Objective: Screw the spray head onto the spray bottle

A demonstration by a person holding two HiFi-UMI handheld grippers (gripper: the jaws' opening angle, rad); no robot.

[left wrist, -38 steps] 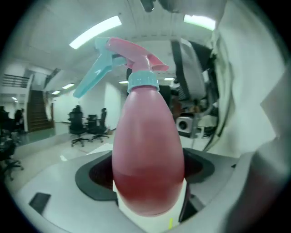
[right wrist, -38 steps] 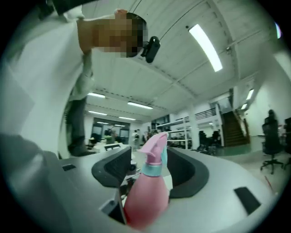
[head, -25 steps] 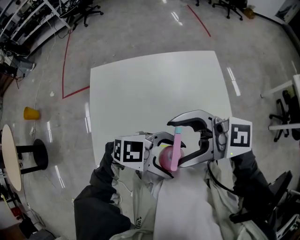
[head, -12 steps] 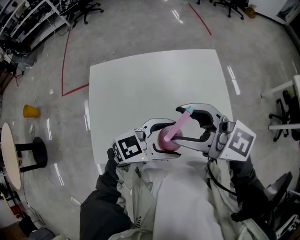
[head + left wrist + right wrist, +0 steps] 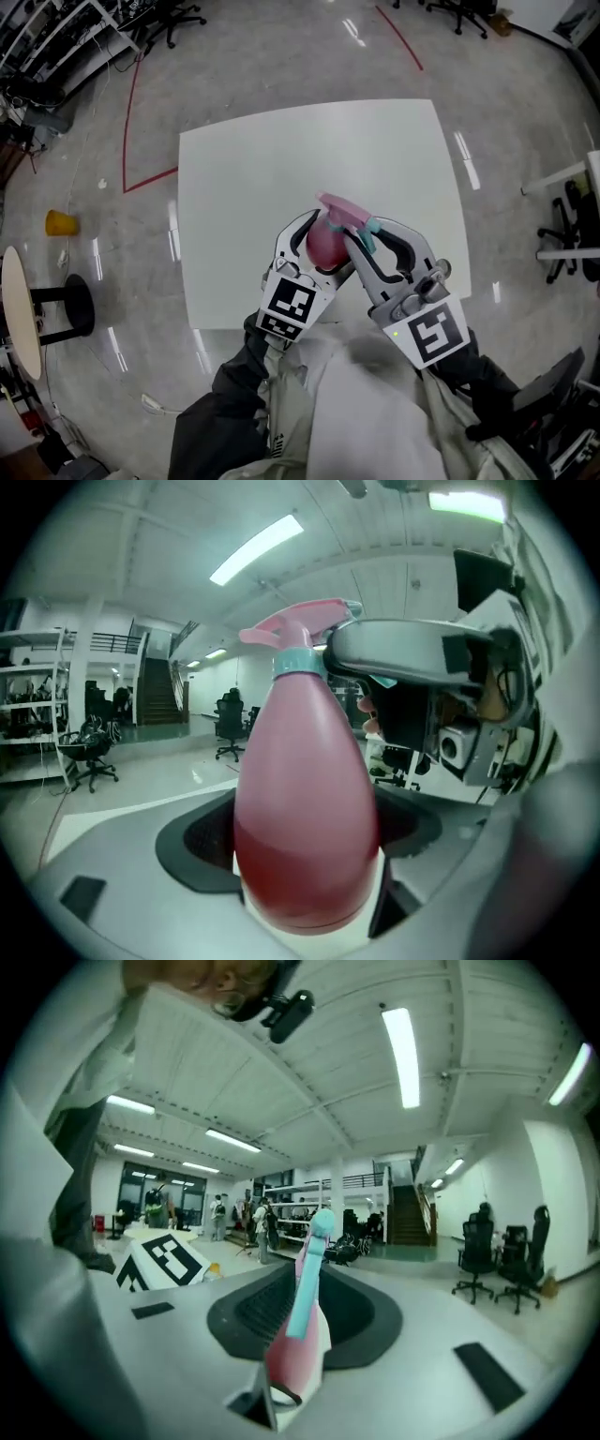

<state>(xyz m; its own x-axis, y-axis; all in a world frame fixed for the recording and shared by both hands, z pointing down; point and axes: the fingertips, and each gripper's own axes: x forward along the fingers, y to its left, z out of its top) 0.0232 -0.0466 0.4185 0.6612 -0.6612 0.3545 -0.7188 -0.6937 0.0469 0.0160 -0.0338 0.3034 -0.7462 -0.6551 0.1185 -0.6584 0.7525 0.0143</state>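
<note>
Over the near edge of the white table I hold a pink spray bottle in my left gripper, whose jaws are shut on its round belly. In the left gripper view the bottle fills the middle, with the pink spray head and teal collar on its neck. My right gripper comes in from the right; its jaws are closing on the spray head. In the right gripper view the head and its teal trigger stick up from between the pads.
A yellow cup lies on the floor at the left, near a black stool and a round side table. Red tape lines mark the floor. An office chair stands at the right.
Both grippers have swung round and moved out over the table. The bottle now stands more upright with its head pointing away. The right gripper's jaws have gone from wide apart to closed on the spray head.
</note>
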